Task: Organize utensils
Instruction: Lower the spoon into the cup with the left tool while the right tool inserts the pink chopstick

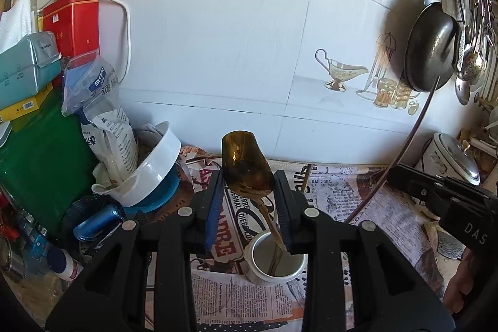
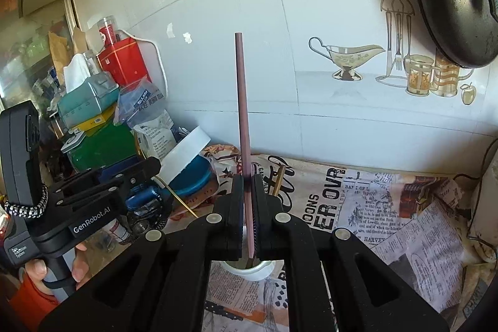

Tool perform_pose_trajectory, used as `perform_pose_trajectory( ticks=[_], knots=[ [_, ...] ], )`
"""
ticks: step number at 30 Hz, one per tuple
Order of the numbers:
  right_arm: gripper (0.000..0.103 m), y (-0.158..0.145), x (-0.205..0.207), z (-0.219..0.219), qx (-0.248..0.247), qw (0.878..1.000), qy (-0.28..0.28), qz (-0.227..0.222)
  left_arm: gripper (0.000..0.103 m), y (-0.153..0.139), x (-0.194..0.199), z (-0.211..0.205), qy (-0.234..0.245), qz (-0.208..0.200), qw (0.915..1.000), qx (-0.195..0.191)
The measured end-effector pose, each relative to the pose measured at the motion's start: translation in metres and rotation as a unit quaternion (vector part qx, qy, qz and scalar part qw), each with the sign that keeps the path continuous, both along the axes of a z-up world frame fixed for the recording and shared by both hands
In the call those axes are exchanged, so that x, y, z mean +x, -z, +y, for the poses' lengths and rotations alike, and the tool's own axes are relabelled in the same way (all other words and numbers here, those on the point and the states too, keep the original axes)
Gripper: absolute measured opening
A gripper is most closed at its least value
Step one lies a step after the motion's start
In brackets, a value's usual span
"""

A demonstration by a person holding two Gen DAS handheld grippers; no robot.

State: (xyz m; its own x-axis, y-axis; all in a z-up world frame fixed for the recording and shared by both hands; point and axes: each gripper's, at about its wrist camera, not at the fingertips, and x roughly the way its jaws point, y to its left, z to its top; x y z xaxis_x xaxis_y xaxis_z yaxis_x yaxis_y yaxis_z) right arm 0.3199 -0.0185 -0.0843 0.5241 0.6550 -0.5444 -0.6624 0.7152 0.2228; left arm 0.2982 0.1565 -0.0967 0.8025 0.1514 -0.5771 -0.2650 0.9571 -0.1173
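A gold spoon (image 1: 246, 167) stands bowl-up between the pads of my left gripper (image 1: 249, 198), which is shut on it. Its handle slants down into a small white cup (image 1: 258, 269) on the newspaper-covered counter. My right gripper (image 2: 248, 192) is shut on a thin pinkish-brown chopstick (image 2: 241, 101), held upright with its lower end at the cup (image 2: 263, 268). In the right wrist view the left gripper (image 2: 149, 168) is at the left, with the spoon handle (image 2: 180, 198) slanting below it. In the left wrist view the right gripper (image 1: 393, 175) sits at the right. A gold stick (image 2: 280, 179) lies behind the cup.
At the left stand a tilted white bowl (image 1: 155, 164) on a blue lid, bags, a green box (image 1: 40, 151), a red tin and a tissue box. A black wok (image 1: 431, 49) and hanging utensils are on the right wall. A rice cooker (image 1: 454, 157) stands at the right. The tiled wall is close behind.
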Motion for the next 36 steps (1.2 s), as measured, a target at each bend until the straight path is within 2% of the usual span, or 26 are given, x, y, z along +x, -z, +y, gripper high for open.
perform_pose_trajectory(
  ticks=[9,17,27,31,34,36],
  knots=[
    [0.005,0.048,0.019,0.023,-0.029,0.998,0.009,0.054,0.031,0.053,0.027,0.008,0.020,0.049,0.9986,-0.008],
    [0.004,0.086,0.028,0.034,-0.069,0.993,0.018,0.096,0.031,0.096,0.045,0.008,0.043,0.101,0.9939,-0.014],
    [0.004,0.104,0.034,0.038,-0.098,0.988,0.031,0.113,0.032,0.121,0.072,0.015,0.063,0.145,0.9862,-0.050],
    [0.005,0.105,0.031,0.035,-0.109,0.987,0.031,0.113,0.032,0.122,0.073,0.010,0.068,0.155,0.9849,-0.040],
    [0.010,0.105,0.030,0.030,-0.110,0.987,0.031,0.117,0.032,0.120,0.070,0.008,0.072,0.157,0.9841,-0.043],
    [0.017,0.104,0.029,0.026,-0.109,0.987,0.032,0.115,0.032,0.119,0.068,0.007,0.072,0.158,0.9838,-0.044]
  ],
)
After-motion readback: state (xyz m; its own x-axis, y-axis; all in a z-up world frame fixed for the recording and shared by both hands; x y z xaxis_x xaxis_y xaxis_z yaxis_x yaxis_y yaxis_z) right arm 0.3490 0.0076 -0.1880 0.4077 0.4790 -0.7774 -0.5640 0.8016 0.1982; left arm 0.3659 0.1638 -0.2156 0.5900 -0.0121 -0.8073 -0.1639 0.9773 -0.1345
